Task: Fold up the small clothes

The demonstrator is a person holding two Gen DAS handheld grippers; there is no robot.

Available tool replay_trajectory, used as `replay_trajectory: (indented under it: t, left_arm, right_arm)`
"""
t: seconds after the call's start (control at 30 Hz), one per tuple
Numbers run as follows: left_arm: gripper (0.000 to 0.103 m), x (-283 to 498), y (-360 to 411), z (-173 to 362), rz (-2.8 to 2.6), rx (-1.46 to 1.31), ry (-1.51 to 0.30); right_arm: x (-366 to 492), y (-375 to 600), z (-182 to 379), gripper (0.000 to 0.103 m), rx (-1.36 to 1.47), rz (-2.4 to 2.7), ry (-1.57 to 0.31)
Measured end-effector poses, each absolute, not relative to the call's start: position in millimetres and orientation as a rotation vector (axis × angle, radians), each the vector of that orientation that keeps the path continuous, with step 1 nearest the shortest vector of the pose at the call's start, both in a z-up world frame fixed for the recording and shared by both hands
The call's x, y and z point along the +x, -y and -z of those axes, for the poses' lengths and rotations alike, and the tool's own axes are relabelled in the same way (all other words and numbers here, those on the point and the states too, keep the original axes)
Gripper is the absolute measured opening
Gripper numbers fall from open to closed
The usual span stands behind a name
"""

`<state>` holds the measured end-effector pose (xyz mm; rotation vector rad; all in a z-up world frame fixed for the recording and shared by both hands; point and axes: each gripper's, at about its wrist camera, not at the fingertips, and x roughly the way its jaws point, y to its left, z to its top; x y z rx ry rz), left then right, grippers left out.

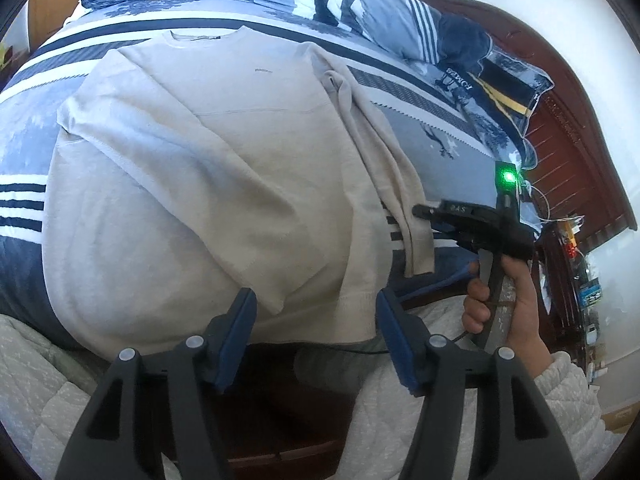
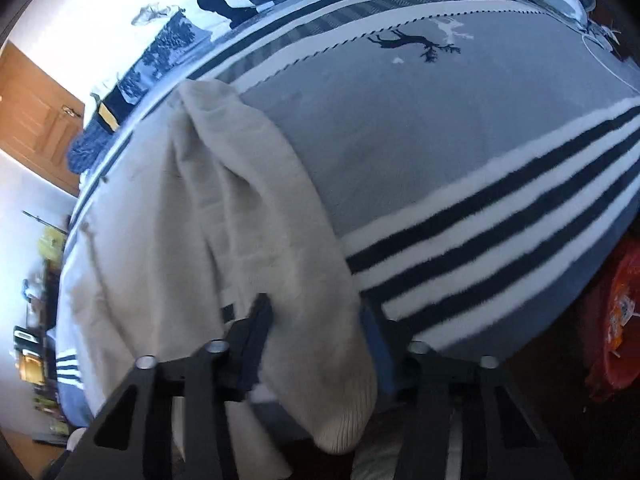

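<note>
Beige sweater (image 1: 208,152) spread front-up on the striped bedspread (image 2: 460,152), one sleeve already laid across its chest.

The other sleeve (image 2: 288,248) trails off the sweater's side toward the bed's near edge, and the right gripper (image 2: 316,344) has its jaws closed around it just above the ribbed cuff. The left gripper (image 1: 316,336) hangs over the sweater's hem, fingers spread, nothing between them. A hand (image 1: 500,300) holds the right gripper's handle.

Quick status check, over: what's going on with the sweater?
Left gripper open above hem. Right gripper closed on sleeve. Beige sweater flat on bed. Nothing in the way.
</note>
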<state>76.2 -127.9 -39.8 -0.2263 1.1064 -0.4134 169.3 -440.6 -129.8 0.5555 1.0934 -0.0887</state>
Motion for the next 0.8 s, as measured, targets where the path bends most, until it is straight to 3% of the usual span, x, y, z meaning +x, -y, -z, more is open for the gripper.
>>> replay_trajectory:
  t: [0.03, 0.07, 0.43, 0.7, 0.77, 0.8]
  left_arm:
    - [0.061, 78.3, 128.2, 40.9, 0.407, -0.228, -1.111]
    - [0.061, 81.3, 128.6, 42.4, 0.403, -0.231, -1.116]
    - [0.065, 155.6, 191.5, 40.6, 0.505, -0.324, -1.197]
    - [0.065, 227.4, 302.0, 57.6, 0.607, -0.225, -1.266]
    - [0.065, 241.2, 328.1, 69.1, 0.617, -0.198, -1.301]
    - [0.065, 246.5, 339.7, 75.3, 0.622, -0.189, -1.322]
  right_arm:
    - [170.4, 440.6, 134.6, 0.010, 0.582, 0.066, -1.101]
    - [169.6, 440.2, 136.3, 0.004, 0.590, 0.051, -1.101]
    - [106.8, 494.0, 76.8, 0.004, 0.769, -0.046, -0.634]
    - [126.7, 498.4, 106.1, 0.007, 0.825, -0.068, -0.790]
    - [126.5, 502.9, 113.3, 0.027, 0.835, -0.046, -0.827]
    - [124.3, 507.9, 116.9, 0.060, 0.842, -0.006, -0.840]
